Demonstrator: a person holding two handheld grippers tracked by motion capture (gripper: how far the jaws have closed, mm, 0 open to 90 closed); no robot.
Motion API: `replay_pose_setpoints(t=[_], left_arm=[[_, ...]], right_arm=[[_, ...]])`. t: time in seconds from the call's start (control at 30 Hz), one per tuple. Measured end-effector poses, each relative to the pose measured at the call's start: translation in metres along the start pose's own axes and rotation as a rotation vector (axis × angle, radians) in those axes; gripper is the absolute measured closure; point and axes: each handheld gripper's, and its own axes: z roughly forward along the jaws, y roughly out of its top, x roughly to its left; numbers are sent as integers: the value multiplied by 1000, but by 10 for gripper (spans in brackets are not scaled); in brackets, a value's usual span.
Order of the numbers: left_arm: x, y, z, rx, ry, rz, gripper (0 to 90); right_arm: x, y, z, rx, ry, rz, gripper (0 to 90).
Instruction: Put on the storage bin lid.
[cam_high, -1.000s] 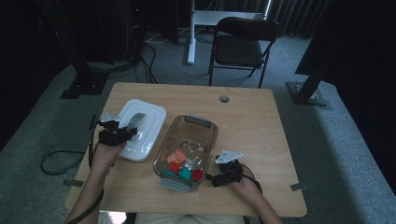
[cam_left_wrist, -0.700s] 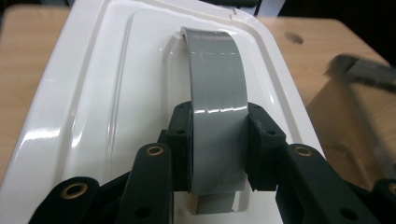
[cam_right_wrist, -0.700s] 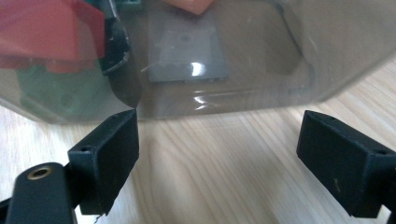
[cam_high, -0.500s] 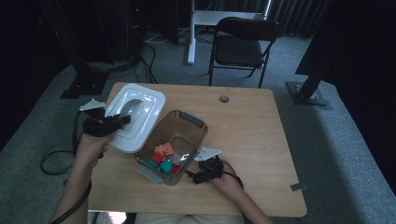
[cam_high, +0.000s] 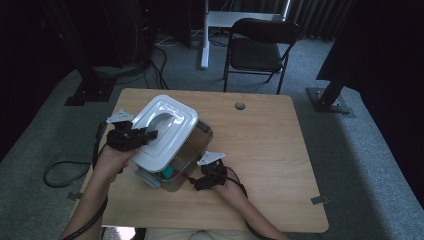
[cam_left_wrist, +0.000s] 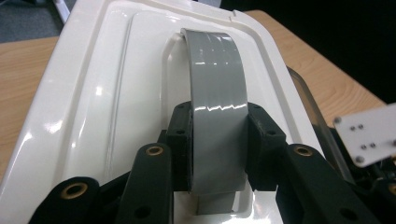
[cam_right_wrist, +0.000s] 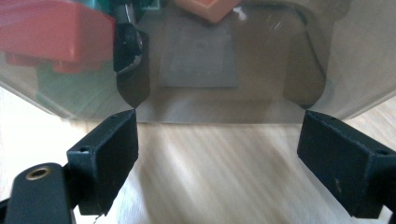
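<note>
— Since the earlier frame, the white lid is carried over the clear bin, tilted. How is it held?

— Its grey handle is clamped by the left gripper. The right gripper, spread wide, is set beside the bin wall, seemingly to steady it.

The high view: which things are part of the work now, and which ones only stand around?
In use:
white lid, held by the left gripper
clear bin of blocks
right gripper

Idle:
folding chair
table
</note>
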Motion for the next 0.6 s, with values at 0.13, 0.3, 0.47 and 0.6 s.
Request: replay_pose_setpoints(t=[0.13, 0.3, 0.47, 0.6], left_arm=[[-4, -1, 4, 16, -17, 8, 679], [-6, -2, 7, 28, -21, 19, 679], [-5, -4, 11, 40, -32, 11, 680], [-4, -4, 16, 45, -47, 3, 680]], right_arm=[[-1, 9, 8, -9, 1, 13, 120], [-5, 16, 18, -8, -4, 24, 117], [-5, 17, 18, -13, -21, 23, 130], [-7, 15, 13, -15, -34, 18, 131]])
